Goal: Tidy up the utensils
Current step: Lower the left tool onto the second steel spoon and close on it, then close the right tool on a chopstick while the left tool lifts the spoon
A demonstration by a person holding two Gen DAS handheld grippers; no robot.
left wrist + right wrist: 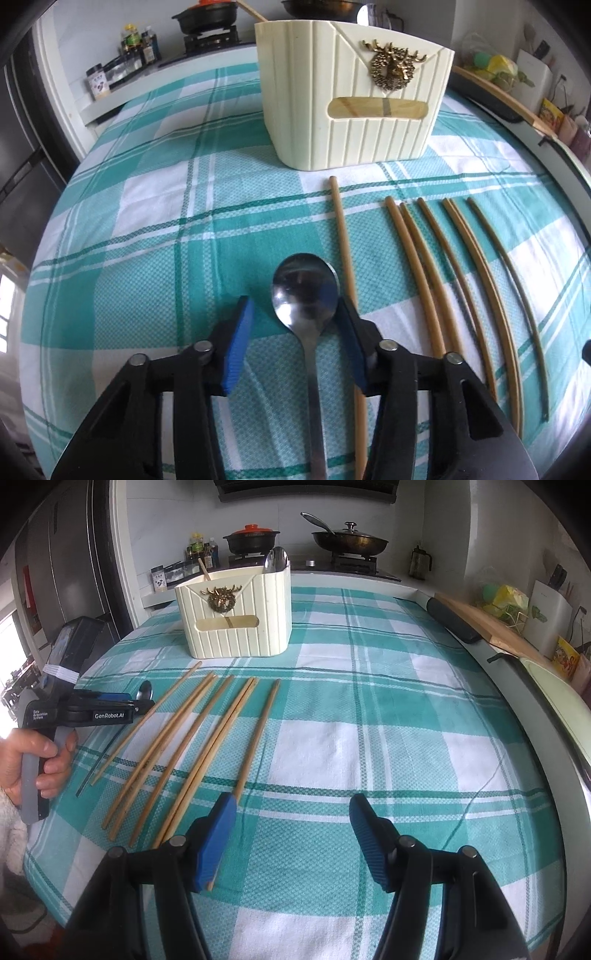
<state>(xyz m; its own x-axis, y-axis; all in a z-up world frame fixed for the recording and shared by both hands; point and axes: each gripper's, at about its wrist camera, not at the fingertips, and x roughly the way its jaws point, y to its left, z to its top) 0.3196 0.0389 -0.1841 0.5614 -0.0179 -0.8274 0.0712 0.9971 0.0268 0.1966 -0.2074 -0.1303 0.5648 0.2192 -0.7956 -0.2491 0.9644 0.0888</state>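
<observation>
A metal spoon (pixel 304 291) lies on the checked tablecloth (pixel 147 221), handle toward the camera. My left gripper (pixel 295 300) straddles its neck, and a gap shows between the left pad (pixel 240 343) and the spoon. In the right wrist view, the left gripper (pixel 142 702) sits low at the far left with the spoon's bowl (pixel 144 691) poking out past it. Several wooden chopsticks (pixel 428 258) lie side by side to the spoon's right. My right gripper (pixel 291 798) stands open over the cloth, its left finger above the near end of the rightmost chopstick (pixel 258 734). A cream utensil holder (pixel 236 616) stands behind, holding another spoon (pixel 277 559).
A person's hand (pixel 44 760) grips the left tool's handle. Behind the table is a stove with a black pot (pixel 251 539) and a frying pan (pixel 351 541). Sauce bottles (pixel 201 550) stand at its left. A cutting board (pixel 491 624) lies along the right edge.
</observation>
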